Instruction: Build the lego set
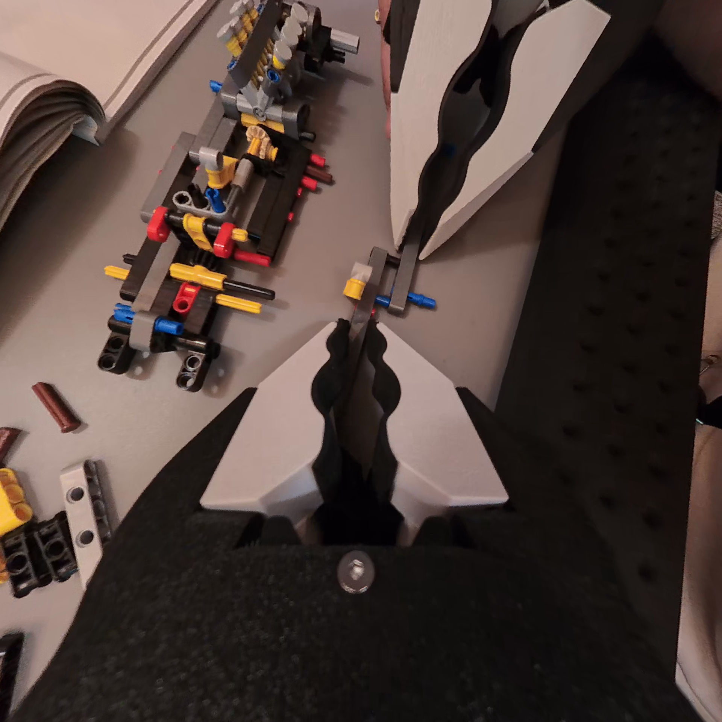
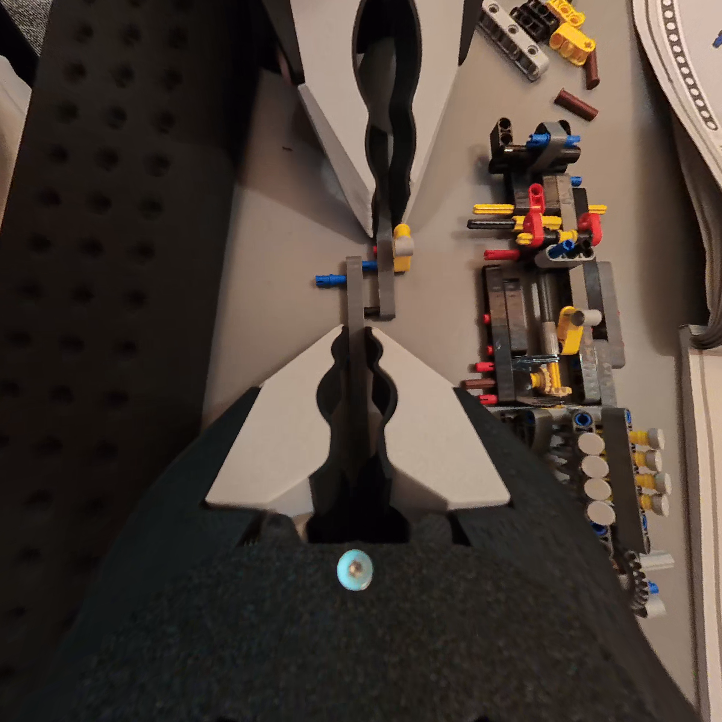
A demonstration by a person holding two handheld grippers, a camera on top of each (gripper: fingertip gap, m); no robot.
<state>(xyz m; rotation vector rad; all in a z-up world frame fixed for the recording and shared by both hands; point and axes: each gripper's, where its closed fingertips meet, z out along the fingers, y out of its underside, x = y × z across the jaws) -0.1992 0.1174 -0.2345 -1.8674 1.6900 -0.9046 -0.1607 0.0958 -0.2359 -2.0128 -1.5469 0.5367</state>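
Observation:
A small sub-assembly of two dark grey beams joined by blue pins [image 1: 424, 301] is held just above the grey table between both grippers. My left gripper [image 1: 357, 326] is shut on the beam [image 1: 378, 261] that carries a yellow and grey connector [image 1: 353, 287]. My right gripper [image 1: 408, 246] reaches in from the top right and is shut on the other beam [image 1: 404, 281]. In the right wrist view my right gripper [image 2: 354, 330] grips its beam [image 2: 354, 297] and the left gripper [image 2: 385, 232] comes from the top. The long chassis build [image 1: 203, 218] lies left of them; it also shows in the right wrist view [image 2: 554, 332].
Loose parts lie near the chassis end: a brown pin [image 1: 56, 406], a light grey beam [image 1: 84, 508], black and yellow connectors [image 1: 23, 539]. An open instruction booklet [image 1: 39, 109] lies beyond the chassis. A black perforated board [image 1: 605, 312] borders the table on the other side. Spacing between my two grippers at the tips: around 5 cm.

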